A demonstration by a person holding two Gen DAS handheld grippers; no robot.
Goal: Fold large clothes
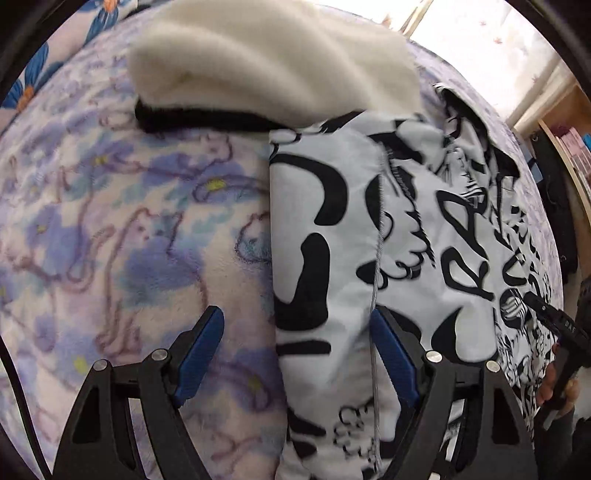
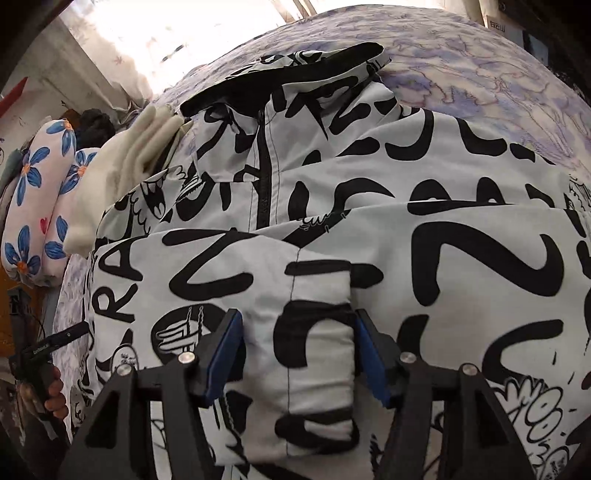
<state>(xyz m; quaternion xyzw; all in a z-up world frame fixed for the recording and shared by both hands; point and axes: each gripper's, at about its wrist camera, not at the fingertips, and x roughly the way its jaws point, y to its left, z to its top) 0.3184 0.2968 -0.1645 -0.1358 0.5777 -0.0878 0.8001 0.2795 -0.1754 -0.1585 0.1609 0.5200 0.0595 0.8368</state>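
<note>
Your left gripper (image 1: 297,345) stands with its jaws spread wide, straddling the folded left edge of the black-and-white printed jacket (image 1: 388,240): one blue ribbed pad (image 1: 201,354) sits over the bedspread, the other over the cloth beside a stitched seam, and neither presses on anything. Your right gripper (image 2: 297,349) has its jaws parted about a raised, rolled fold of the same jacket (image 2: 332,229); the fold fills the gap and its sides seem to meet both pads, though blur makes a firm pinch hard to judge. The jacket is smooth, thin woven fabric, white with bold black lettering and cartoon doodles, lying folded into thick layers on the bed, its black zipper (image 2: 264,177) running up the middle toward a black-lined collar (image 2: 288,74) at the far end. Under it spreads a plush fleece bedspread (image 1: 122,229) in lilac and blue blossoms. Beyond the jacket's far-left corner lies a cream fleecy garment (image 1: 266,62) with a black edge, soft and rumpled. Farther off, a pillow (image 2: 33,206) printed with blue flowers leans by the bright curtained window (image 2: 166,33).
</note>
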